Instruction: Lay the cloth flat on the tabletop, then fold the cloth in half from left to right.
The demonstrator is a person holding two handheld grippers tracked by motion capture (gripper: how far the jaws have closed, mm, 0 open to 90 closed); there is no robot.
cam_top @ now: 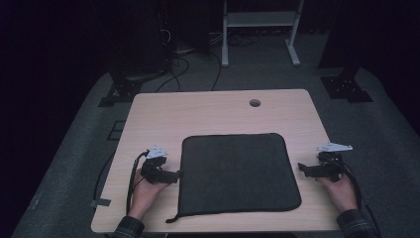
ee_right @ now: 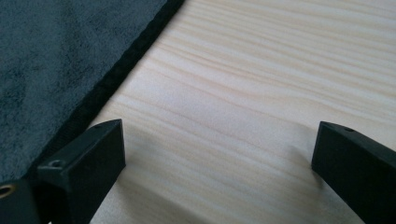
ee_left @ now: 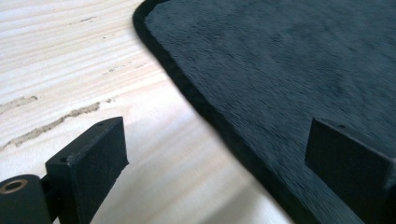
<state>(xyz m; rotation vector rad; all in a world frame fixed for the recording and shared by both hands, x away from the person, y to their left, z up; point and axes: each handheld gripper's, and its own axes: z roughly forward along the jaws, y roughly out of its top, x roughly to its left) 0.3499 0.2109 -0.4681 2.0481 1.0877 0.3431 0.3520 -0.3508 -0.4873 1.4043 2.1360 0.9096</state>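
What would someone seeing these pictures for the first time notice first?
A large dark mat lies flat in the middle of the pale wooden table. A hand-held tool flanks it on each side, the left tool at its left edge and the right tool just off its right edge, both open and holding nothing.

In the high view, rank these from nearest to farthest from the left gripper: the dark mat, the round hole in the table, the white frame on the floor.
1. The dark mat: just right of the left gripper.
2. The round hole: far side of the table, to the right.
3. The white frame: on the floor beyond the table.
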